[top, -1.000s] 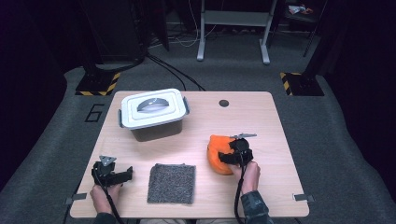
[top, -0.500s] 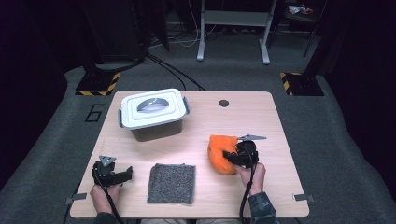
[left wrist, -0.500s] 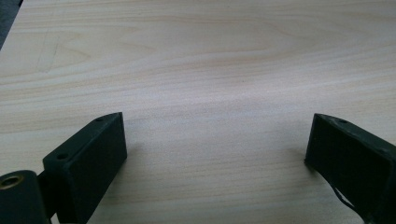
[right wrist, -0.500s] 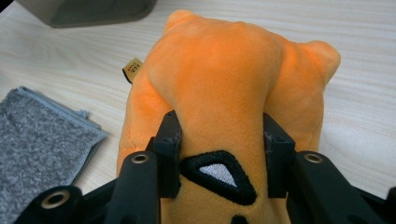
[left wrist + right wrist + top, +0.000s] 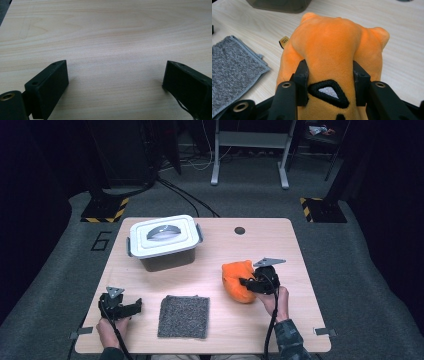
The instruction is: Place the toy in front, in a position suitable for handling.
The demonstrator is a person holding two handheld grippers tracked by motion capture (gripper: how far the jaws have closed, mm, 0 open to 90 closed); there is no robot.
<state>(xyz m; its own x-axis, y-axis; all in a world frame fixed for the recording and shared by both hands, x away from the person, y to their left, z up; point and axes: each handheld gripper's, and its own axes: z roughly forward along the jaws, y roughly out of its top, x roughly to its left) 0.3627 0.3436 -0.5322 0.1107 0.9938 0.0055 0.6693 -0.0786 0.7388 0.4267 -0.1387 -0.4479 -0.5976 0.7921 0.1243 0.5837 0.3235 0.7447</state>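
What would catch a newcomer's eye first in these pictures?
The orange plush toy at the table's right, squeezed between the jaws of the right hand-held gripper. Behind and to the left stands a lidded white box, and a grey cloth lies at the front middle. The left hand-held gripper waits open over bare wood.

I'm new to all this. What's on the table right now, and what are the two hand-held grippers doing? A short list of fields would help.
surface: wooden table
held thing: orange plush toy, lying on the table
right gripper: jaws pressed into the toy's sides after just closing on it
left gripper: jaws wide apart over bare wood, nothing between them
cloth: grey towel, flat near the front edge, between the two hands
container: white lidded box, lid on, at the back left
toy and towel: apart, not touching
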